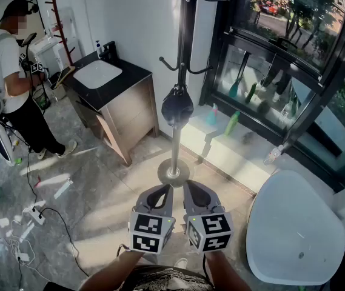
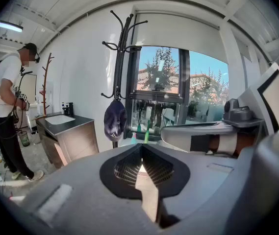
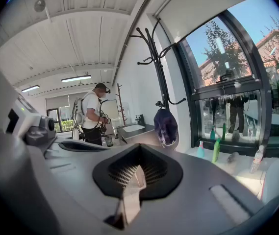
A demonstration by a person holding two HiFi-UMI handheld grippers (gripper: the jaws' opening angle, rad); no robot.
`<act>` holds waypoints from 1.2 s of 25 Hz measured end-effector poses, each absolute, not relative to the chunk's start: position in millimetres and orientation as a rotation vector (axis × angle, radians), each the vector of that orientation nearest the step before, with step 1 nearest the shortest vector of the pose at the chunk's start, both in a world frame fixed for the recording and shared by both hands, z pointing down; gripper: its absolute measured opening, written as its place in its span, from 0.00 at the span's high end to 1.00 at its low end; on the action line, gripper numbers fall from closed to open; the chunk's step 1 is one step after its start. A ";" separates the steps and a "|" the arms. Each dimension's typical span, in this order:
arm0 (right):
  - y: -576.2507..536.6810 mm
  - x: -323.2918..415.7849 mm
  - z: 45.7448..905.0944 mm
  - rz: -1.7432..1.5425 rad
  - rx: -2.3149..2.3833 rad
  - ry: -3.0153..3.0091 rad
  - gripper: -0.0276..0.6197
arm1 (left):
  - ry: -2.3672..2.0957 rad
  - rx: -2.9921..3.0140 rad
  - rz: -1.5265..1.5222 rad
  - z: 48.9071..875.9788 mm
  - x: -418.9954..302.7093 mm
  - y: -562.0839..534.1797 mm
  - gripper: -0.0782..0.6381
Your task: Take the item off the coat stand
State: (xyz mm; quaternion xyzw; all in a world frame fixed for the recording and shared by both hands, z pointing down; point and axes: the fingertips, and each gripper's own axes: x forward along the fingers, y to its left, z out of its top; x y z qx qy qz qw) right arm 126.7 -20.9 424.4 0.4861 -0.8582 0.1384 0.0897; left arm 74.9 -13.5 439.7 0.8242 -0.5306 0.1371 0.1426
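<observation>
A dark cap point(image 1: 177, 105) hangs from a lower hook of the tall black coat stand point(image 1: 186, 35), straight ahead by the window. In the left gripper view the cap point(image 2: 114, 121) hangs on the stand point(image 2: 122, 58) some way beyond the jaws. The right gripper view shows the cap point(image 3: 165, 126) on the stand point(image 3: 159, 62) too. My left gripper point(image 1: 166, 190) and right gripper point(image 1: 188, 185) are side by side low in the head view, short of the stand's round base point(image 1: 173, 174). Both are shut with nothing between the jaws, the left gripper point(image 2: 140, 150) and right gripper point(image 3: 138, 150) alike.
A sink cabinet point(image 1: 108, 96) stands left of the coat stand. A person point(image 1: 11, 71) with grippers stands at far left beside a brown coat stand point(image 1: 60, 17). A white round seat point(image 1: 293, 229) is at right. Bottles point(image 1: 233, 123) line the window ledge. A power strip point(image 1: 34, 214) and cables lie on the floor.
</observation>
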 end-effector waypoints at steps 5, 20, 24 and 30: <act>-28.8 112.3 428.5 0.414 1.455 -2.544 0.95 | -1.520 2.389 0.397 442.2 62.4 -22.3 0.88; -74.2 52.9 431.2 0.403 1.549 -2.450 0.95 | -1.402 2.467 0.368 440.9 9.8 -77.2 0.88; -84.1 35.1 428.3 0.395 1.583 -2.432 0.95 | -1.371 2.493 0.363 438.6 -7.2 -87.5 0.88; -91.9 17.3 425.4 0.372 1.625 -2.401 0.95 | -1.333 2.511 0.349 439.1 -26.3 -95.2 0.88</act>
